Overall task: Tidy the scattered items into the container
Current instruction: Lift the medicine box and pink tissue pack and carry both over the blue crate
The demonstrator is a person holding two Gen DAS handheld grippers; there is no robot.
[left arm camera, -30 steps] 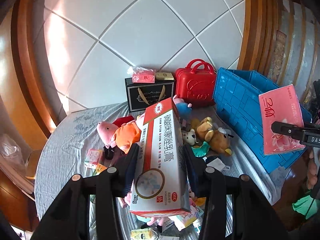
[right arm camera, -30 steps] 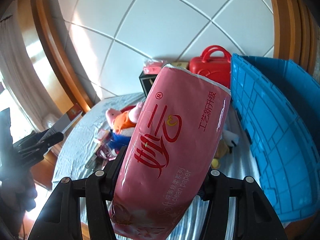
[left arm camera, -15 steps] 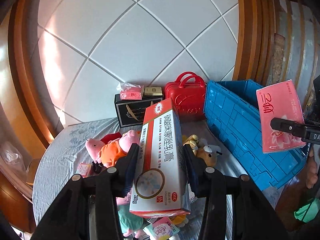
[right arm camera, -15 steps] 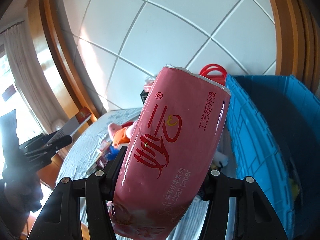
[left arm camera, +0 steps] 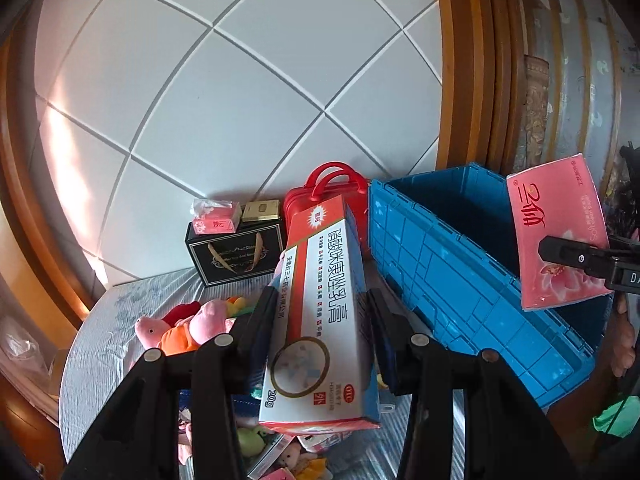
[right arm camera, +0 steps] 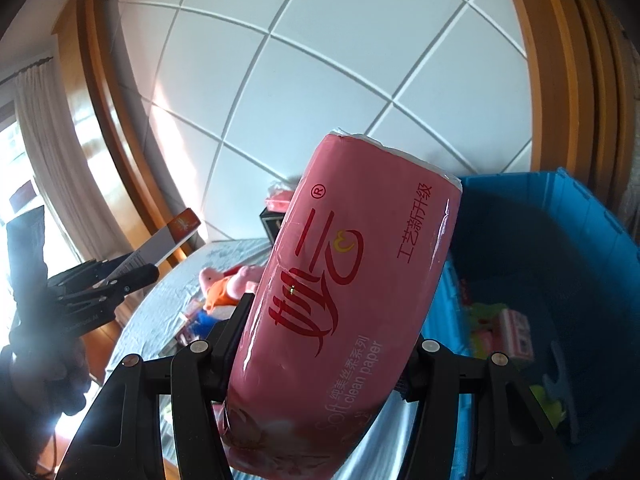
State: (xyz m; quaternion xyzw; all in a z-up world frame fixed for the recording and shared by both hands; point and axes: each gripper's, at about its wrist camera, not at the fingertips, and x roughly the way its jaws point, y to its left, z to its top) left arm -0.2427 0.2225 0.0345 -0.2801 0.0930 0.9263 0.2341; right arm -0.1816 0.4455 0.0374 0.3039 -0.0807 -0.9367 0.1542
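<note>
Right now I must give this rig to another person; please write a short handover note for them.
Left hand-held gripper: shut on the ointment box, held above the table.
Right hand-held gripper: shut on the pink tissue pack, at the blue crate.
Done: a few small items already lie inside the crate.
Left: put both held items into the crate, then collect the pig plush and the small toys and packets scattered on the table.

Right gripper jaws clamp a pink tissue pack, tilted right. Blue crate at right, small items inside. Pink plush toy lies behind on grey cloth. Left gripper at far left holds a box
</note>
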